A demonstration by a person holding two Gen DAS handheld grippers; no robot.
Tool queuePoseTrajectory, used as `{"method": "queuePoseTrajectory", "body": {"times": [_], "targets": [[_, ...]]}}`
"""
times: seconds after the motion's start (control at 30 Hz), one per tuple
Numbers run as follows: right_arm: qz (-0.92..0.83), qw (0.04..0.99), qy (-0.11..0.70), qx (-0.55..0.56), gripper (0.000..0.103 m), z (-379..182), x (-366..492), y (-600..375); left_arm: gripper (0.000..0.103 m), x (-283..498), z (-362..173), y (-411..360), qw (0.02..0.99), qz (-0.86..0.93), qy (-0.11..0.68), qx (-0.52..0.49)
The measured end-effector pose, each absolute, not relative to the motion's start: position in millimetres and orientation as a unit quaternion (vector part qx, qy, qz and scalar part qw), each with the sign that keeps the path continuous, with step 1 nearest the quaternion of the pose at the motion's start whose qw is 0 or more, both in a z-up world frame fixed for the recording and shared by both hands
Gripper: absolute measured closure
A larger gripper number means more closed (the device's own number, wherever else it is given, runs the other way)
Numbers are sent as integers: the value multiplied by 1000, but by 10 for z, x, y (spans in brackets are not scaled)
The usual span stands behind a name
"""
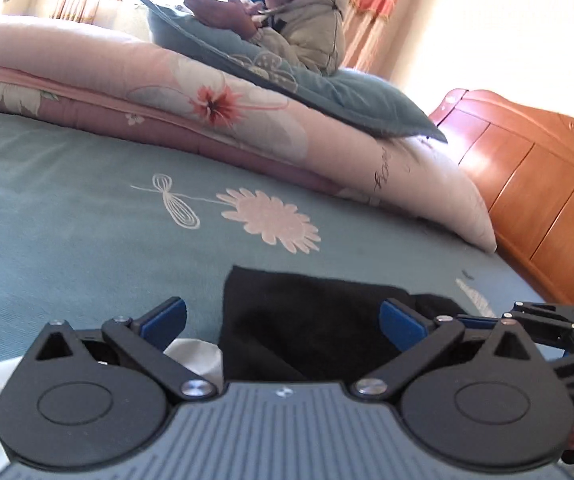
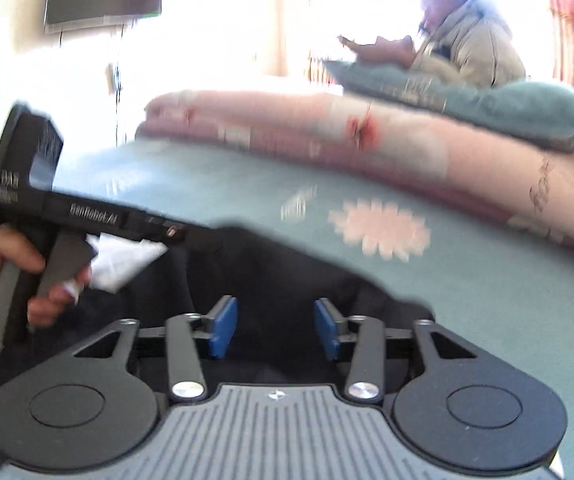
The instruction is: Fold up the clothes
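Sunlit and curtained, the bedroom is filled by a bed under a teal flower-printed bedspread [image 1: 67, 216], with a rolled pink floral quilt [image 1: 135, 76] along its far side, a teal pillow [image 1: 327, 92] on that, a person in a beige padded jacket [image 1: 311, 28] leaning there with a phone, and an orange wooden bed board [image 1: 527, 184] at the right. Nearest the left edge, a bit of white cloth [image 1: 195, 356] shows beneath the left gripper [image 1: 283, 320], whose jaws stand wide apart and released, holding nothing. Just beyond them the black soft garment [image 1: 307, 320] lies flat on the bedspread, its corner between the blue pads without touching either. Further right, the right gripper [image 2: 275, 328] hovers over the same black garment [image 2: 271, 272], jaws partly apart and, as far as the blurred view shows, gripping nothing. The risk, I judge, is uneven pick-up: if either pair of jaws closes on only the top layer, or snags the bedspread beneath, the fold would come out skewed or drag the bedding.
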State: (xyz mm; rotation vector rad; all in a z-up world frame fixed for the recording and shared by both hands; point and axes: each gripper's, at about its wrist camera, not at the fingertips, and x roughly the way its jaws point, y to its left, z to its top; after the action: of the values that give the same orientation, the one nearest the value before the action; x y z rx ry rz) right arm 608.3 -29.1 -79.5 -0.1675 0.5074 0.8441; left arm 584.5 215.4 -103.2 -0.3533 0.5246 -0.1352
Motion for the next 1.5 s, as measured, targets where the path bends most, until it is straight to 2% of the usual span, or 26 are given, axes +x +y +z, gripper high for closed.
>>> {"method": "queuePoseTrajectory", "body": {"times": [0.03,0.13,0.2,0.23,0.4,0.43,0.47,0.57,0.67,0.83,0.9,0.97,1.07,1.1,1.17,1.2,1.3,1.43,1.5], "targets": [[404,877,246,-82,76,-769,6109,-214,1,5836,-1004,2178,948,-64,262,-171],[385,871,271,-141,77,-876,6236,154,1,5814,-970,2195,949,-53,267,-159],[365,866,278,-198,92,-1023,6332,355,1,5844,-975,2179,946,-51,281,-150],[356,863,284,-217,103,-1119,6398,415,1,5861,-981,2165,945,-50,289,-144],[334,871,312,-181,103,-1089,6541,396,1,5804,-938,2132,949,-38,294,-109],[333,872,314,-175,101,-1049,6512,381,1,5780,-914,2154,950,-37,291,-108],[338,873,311,-162,93,-986,6469,367,1,5759,-896,2186,951,-36,287,-108],[383,870,289,-116,88,-777,6291,371,1,5722,-848,2332,951,-15,283,-121],[422,850,285,-137,87,-789,6165,571,1,5691,-817,2477,951,5,277,-136],[410,829,315,-214,87,-1247,6184,819,1,5680,-793,2519,952,-7,269,-148],[409,831,318,-202,86,-1120,6122,737,1,5679,-779,2498,953,-14,265,-146],[413,834,314,-191,81,-935,6029,609,1,5678,-764,2476,952,-19,267,-148],[429,833,287,-199,61,-661,5703,288,1,5674,-739,2418,950,-45,267,-155],[432,830,285,-207,58,-605,5577,185,1,5671,-726,2381,949,-55,267,-158],[421,830,286,-230,45,-580,5339,4,1,5660,-693,2282,947,-79,267,-159],[412,832,292,-228,44,-593,5253,-87,1,5654,-676,2221,946,-91,267,-158],[393,845,313,-182,44,-639,5067,-382,1,5639,-624,1988,945,-129,262,-146],[334,872,357,-3,44,-786,5146,-755,1,5592,-617,1688,954,-102,243,-141],[320,860,379,120,38,-925,5251,-930,1,5522,-661,1659,950,-91,258,-148]]}}
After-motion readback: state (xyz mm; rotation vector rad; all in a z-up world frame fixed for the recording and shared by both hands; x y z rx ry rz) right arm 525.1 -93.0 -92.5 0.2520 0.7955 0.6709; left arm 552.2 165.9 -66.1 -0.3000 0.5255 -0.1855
